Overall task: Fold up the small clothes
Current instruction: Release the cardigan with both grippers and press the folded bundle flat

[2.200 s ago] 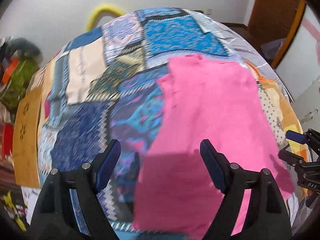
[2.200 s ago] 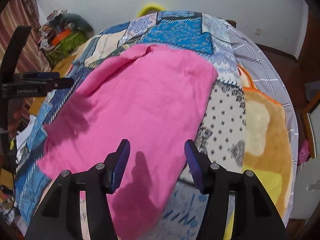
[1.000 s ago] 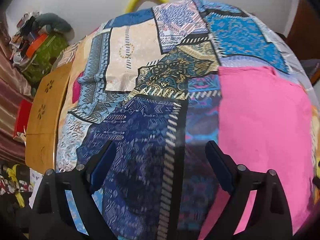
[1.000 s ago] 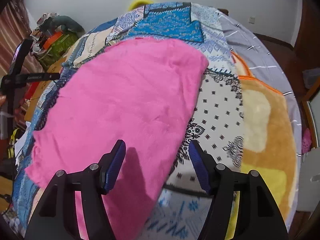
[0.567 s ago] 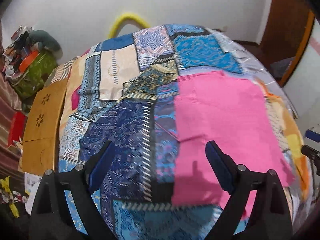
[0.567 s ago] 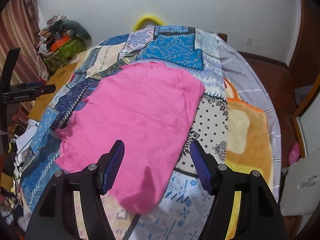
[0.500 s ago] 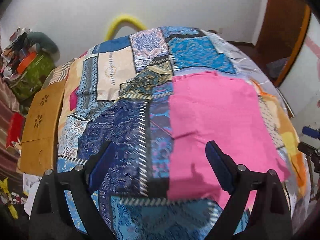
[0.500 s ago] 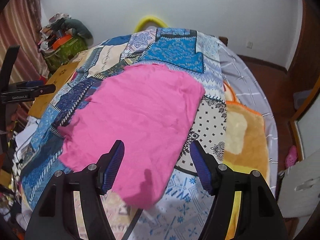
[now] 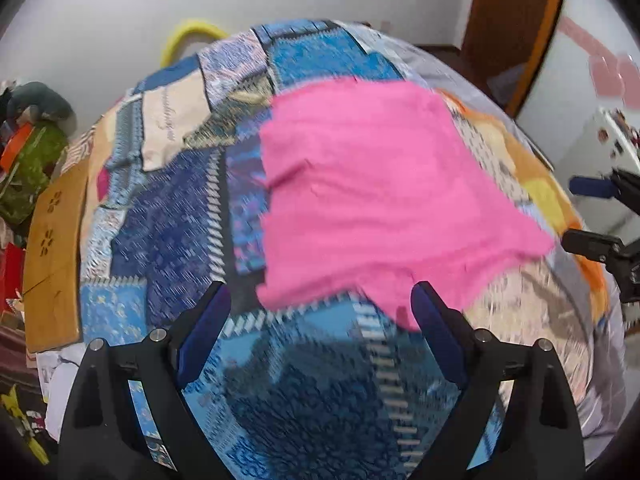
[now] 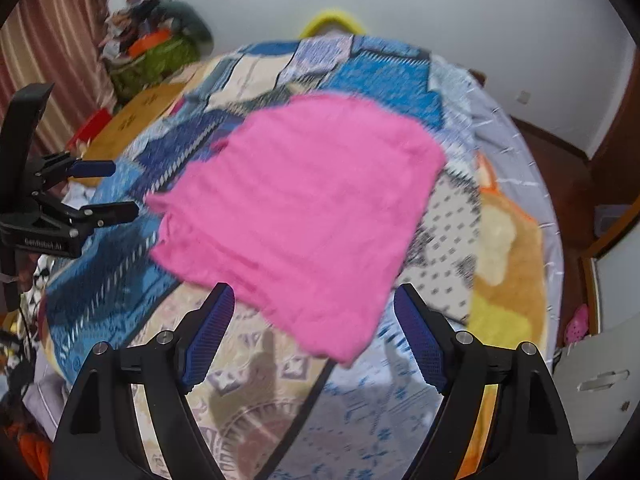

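The left tool (image 9: 320,320) is hovering above the bed (image 9: 168,240) with its two blue-padded fingers (image 9: 204,332) spread wide apart, gripping nothing and touching nothing. Just ahead of it and slightly toward its right finger, the pink cloth (image 9: 372,200) is lying spread flat on the patchwork quilt (image 9: 312,392); the cloth's near edge is showing just beyond the right fingertip, though the blur makes it hard to tell whether they are meeting. The right tool (image 10: 316,336) is likewise hanging over the bed (image 10: 512,264), its fingers (image 10: 420,344) standing wide apart and empty. The pink cloth (image 10: 304,212) is lying straight in front of it, its nearest corner falling between the two fingertips and beyond them, apart from both pads. Off to the right tool's left side, the left tool (image 10: 92,192) is showing with its fingers parted.
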`<state>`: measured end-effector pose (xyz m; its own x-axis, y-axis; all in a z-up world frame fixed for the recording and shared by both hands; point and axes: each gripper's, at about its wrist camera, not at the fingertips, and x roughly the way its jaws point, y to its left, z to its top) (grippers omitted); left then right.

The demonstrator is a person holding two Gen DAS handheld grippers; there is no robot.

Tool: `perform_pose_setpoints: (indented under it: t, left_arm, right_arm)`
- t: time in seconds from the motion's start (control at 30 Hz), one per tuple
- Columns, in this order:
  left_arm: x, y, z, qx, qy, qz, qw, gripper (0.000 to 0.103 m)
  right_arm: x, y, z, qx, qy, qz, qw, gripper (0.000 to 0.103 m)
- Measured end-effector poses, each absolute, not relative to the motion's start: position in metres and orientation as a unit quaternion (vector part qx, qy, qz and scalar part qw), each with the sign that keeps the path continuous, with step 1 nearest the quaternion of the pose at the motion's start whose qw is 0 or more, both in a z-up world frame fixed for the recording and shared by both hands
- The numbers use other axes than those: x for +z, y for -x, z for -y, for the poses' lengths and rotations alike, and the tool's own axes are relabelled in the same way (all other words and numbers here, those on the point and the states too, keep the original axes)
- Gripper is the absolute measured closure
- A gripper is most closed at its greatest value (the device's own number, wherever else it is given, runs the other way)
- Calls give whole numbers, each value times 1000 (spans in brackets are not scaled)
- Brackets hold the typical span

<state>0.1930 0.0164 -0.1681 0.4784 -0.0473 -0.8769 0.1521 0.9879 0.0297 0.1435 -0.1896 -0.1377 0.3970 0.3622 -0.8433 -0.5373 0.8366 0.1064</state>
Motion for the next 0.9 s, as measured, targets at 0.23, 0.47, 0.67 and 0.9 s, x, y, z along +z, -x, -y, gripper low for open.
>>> perform_pose_setpoints:
  t: [0.23, 0.47, 0.67, 0.9]
  left_arm:
    - [-198, -178, -15, -69, -55, -535, 840, 11]
    - [-208, -192, -7, -73, -56, -532, 842, 7]
    - [-219, -214, 11, -98, -80, -524, 842, 3]
    - [-230, -237, 2, -111, -25, -545, 830, 16]
  right_arm:
    - [-173, -135, 171, 293, 111, -515, 798, 24]
    - [-184, -140, 167, 299, 107, -525, 790, 24]
    - [-191, -145, 164, 307, 108, -517, 791, 24]
    - [-198, -153, 166, 304, 89, -508, 801, 44]
